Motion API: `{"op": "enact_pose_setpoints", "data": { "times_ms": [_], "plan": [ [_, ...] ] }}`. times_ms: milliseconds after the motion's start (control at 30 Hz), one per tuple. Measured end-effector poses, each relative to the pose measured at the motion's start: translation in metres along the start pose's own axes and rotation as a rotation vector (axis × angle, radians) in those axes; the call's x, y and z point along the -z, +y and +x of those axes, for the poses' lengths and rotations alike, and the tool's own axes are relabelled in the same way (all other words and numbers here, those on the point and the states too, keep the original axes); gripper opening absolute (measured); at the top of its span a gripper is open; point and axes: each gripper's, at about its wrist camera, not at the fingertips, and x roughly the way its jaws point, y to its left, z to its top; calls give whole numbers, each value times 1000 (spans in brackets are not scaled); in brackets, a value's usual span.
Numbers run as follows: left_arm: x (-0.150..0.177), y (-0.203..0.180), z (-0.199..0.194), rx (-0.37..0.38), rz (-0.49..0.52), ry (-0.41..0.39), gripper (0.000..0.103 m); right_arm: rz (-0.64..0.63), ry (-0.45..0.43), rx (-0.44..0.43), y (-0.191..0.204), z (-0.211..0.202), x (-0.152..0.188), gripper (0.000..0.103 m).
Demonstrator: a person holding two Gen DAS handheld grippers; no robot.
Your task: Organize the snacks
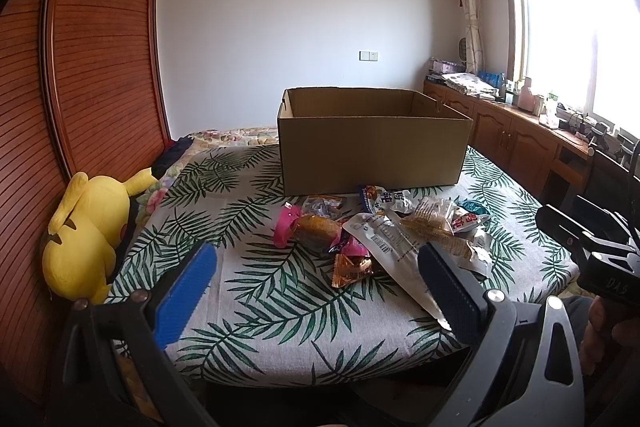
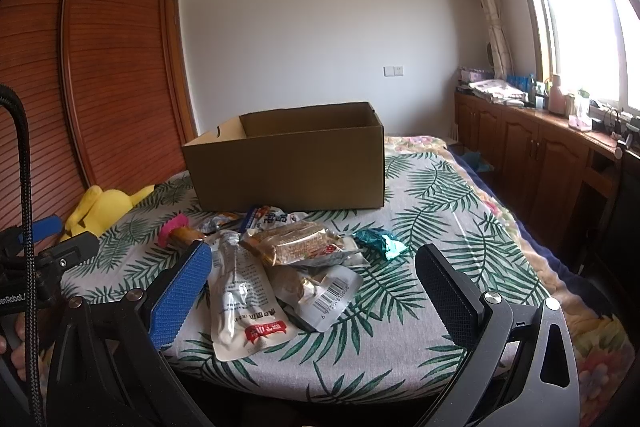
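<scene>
A pile of wrapped snacks (image 1: 384, 231) lies on a leaf-print cloth in front of an open brown cardboard box (image 1: 372, 143). In the pile I see a pink-wrapped cake (image 1: 308, 229), a long white pouch (image 1: 392, 259) and an orange packet (image 1: 352, 269). My left gripper (image 1: 316, 275) hangs open just short of the pile, holding nothing. In the right wrist view the same pile (image 2: 280, 267) shows a white pouch (image 2: 244, 303), a cracker pack (image 2: 296, 241) and a teal wrapper (image 2: 380, 243), with the box (image 2: 288, 167) behind. My right gripper (image 2: 312, 283) is open and empty above the pile's near side.
A yellow plush toy (image 1: 84, 231) lies at the table's left edge against a wooden wardrobe (image 1: 80, 67). Wooden cabinets (image 1: 516, 135) with clutter run under the window at right. A flowered bedspread (image 2: 416, 143) shows behind the box. A hand (image 1: 612, 323) holds the other gripper at right.
</scene>
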Motion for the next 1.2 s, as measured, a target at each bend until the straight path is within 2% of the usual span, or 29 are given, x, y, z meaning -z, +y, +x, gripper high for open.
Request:
{"op": "enact_pose_setpoints", "data": {
  "times_ms": [533, 833, 1200],
  "plan": [
    [0, -3, 3, 2, 8, 13, 102, -1, 5, -3, 2, 1, -1, 103],
    [17, -1, 28, 6, 13, 92, 102, 1, 52, -29, 0, 14, 8, 103],
    [28, 15, 63, 10, 12, 157, 102, -55, 146, -79, 11, 53, 20, 101]
  ]
}}
